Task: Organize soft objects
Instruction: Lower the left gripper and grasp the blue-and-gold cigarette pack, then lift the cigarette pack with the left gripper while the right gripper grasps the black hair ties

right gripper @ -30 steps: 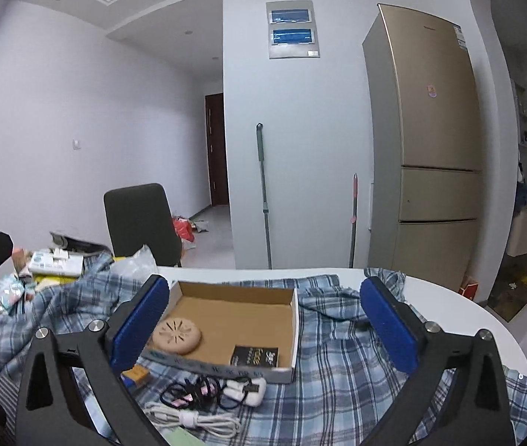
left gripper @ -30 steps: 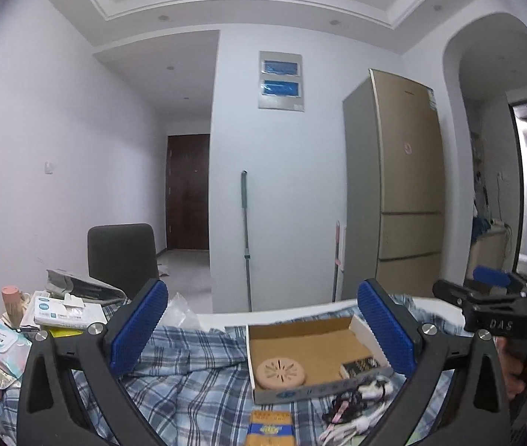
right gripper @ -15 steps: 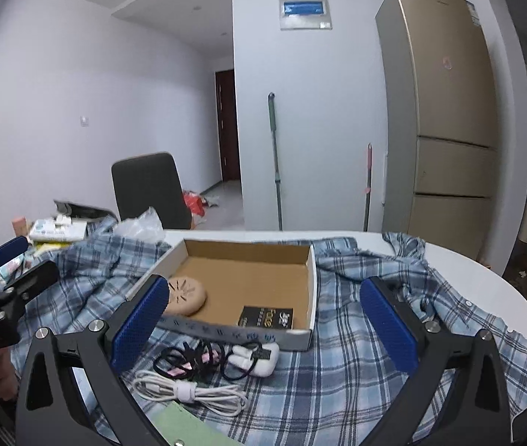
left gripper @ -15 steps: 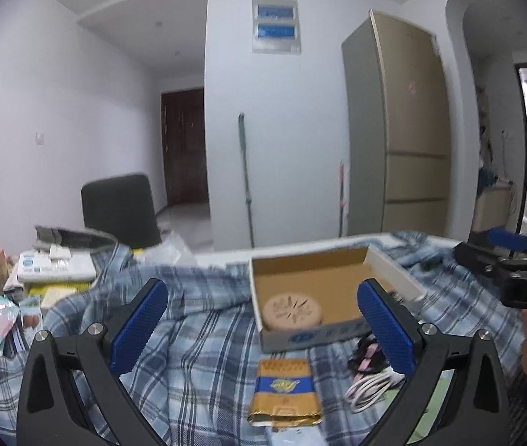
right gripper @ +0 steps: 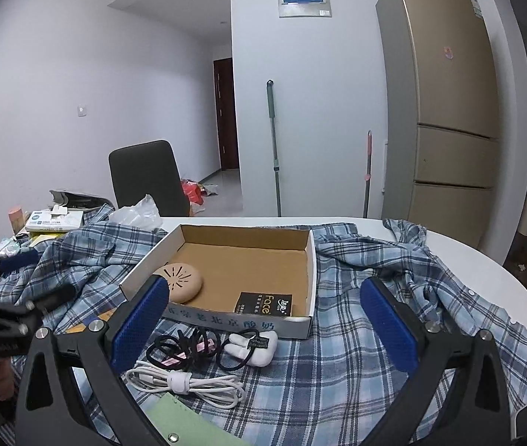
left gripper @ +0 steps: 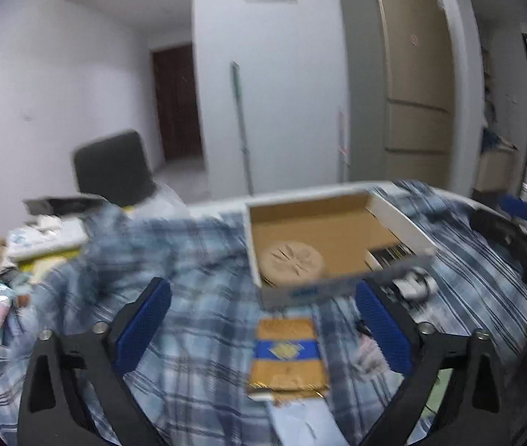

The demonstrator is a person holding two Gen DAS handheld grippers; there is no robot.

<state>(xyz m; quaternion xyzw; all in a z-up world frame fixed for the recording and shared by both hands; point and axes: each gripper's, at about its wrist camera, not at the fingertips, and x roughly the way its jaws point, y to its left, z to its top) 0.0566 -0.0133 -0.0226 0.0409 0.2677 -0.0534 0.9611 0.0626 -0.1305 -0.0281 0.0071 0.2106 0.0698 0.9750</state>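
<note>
A blue plaid shirt [left gripper: 196, 260] [right gripper: 367, 267] lies spread over the white round table [right gripper: 486, 264]. On it sits an open cardboard box [left gripper: 319, 290] [right gripper: 226, 319] holding a tan round pad [left gripper: 291, 262] [right gripper: 183, 284] and a black packet [right gripper: 263, 303]. In front of the box lie a black cable [right gripper: 185, 349], a white cable [right gripper: 189, 383] and a gold-and-blue packet [left gripper: 287, 356]. My left gripper [left gripper: 263, 312] hangs open above the shirt and the packet. My right gripper [right gripper: 265, 297] is open above the cables, holding nothing.
A dark chair [right gripper: 144, 178] stands behind the table. A tissue box [right gripper: 55, 219] and assorted clutter fill the table's left end. A gold fridge [right gripper: 445, 111] and a mop [right gripper: 274, 148] stand against the back wall. A green card [right gripper: 185, 423] lies near the front edge.
Both grippers have tipped down and come closer to the table. The box, cables and gold packet now sit higher and larger in view. Neither gripper has closed.
</note>
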